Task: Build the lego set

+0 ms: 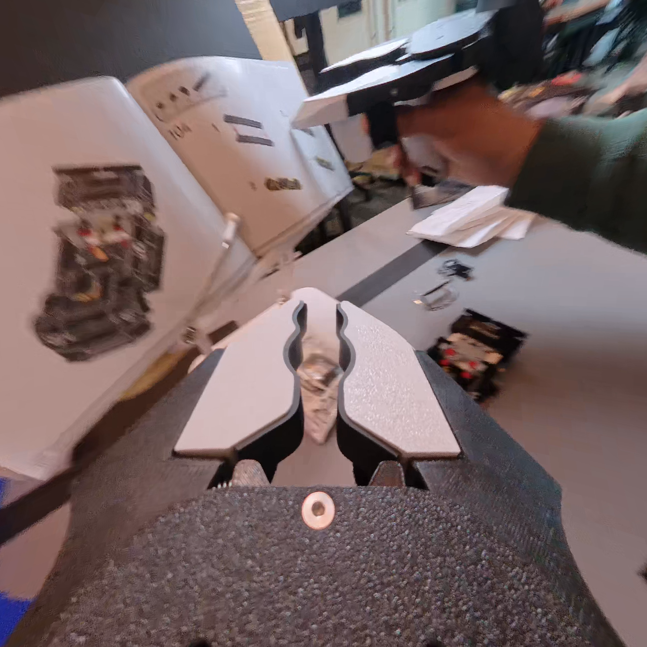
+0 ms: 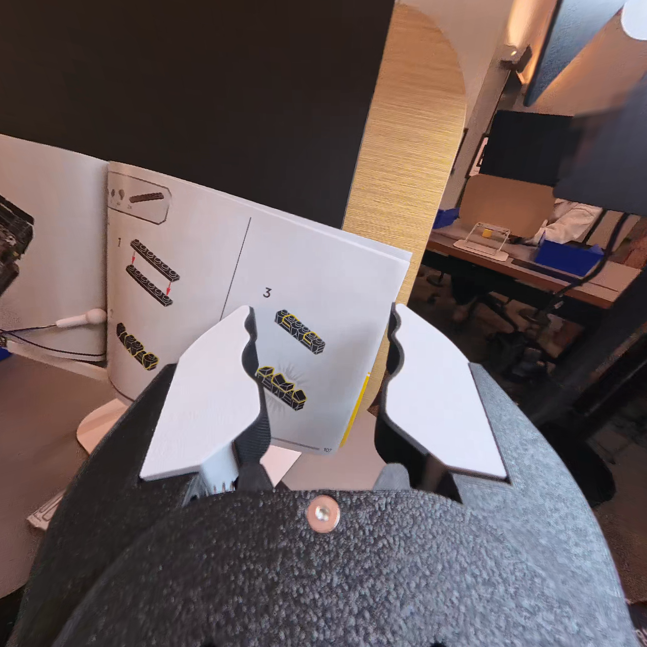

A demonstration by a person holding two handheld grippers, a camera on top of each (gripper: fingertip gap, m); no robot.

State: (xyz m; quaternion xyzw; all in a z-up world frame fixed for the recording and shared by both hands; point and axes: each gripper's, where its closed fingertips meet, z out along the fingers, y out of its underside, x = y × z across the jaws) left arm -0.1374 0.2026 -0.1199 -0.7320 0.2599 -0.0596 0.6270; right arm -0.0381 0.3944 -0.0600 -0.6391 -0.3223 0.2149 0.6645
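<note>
Our left gripper [image 1: 320, 308] stood narrowly parted around what seemed a clear bag [image 1: 320, 381]; our right gripper [image 2: 322, 311] gaped empty before the manual [image 2: 315, 280].

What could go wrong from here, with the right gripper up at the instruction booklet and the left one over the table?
1. The right gripper is open and empty right in front of the propped instruction booklet; pushing on could knock it off its stand.
2. The left gripper is nearly shut over a clear plastic bag; it might snag or drag it.
3. The partly built black model sits beside the left gripper, where a sideways sweep might hit it.
</note>
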